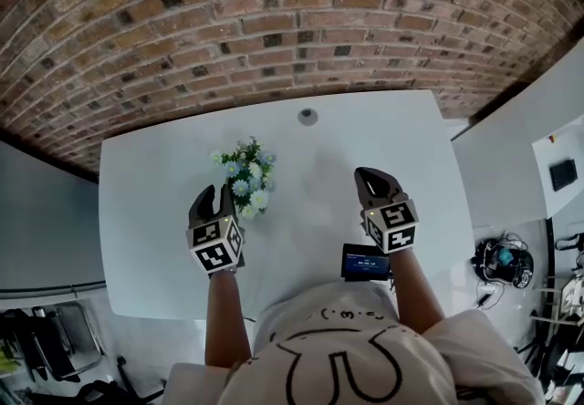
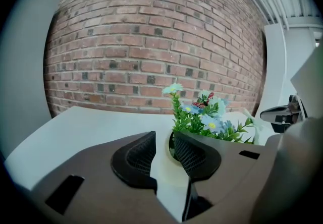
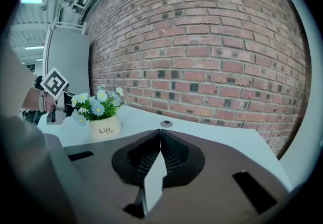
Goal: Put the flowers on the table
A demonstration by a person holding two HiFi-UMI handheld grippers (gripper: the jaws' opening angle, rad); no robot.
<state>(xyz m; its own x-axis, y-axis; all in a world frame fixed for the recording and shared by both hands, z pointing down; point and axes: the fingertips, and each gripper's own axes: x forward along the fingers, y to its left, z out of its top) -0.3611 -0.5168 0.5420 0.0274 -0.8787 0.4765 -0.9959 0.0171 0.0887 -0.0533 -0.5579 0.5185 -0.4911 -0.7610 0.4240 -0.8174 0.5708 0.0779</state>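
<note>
The left tool (image 1: 216, 197) is held over the white surface (image 1: 155, 248) with its two jaws apart. Nothing is squeezed between them. The flowers (image 1: 246, 175) stand on the surface just in front of this tool, a little toward its right jaw. They are small blue and white flowers with green leaves, and they sit upright in a little cream pot (image 3: 105, 128) with words on it. In the left gripper view the pot's rim shows right at the tips of the open jaws, but the pads do not press on it. The right tool (image 1: 372, 177) is well apart from the flowers, which are off to its left. Its jaws are together and it holds nothing. A small round thing (image 1: 308, 117) lies on the surface far ahead of the right tool, near the brick wall (image 1: 274, 20). A small dark box with a lit screen (image 1: 365, 262) lies just behind the right tool, close to the person's arm.
</note>
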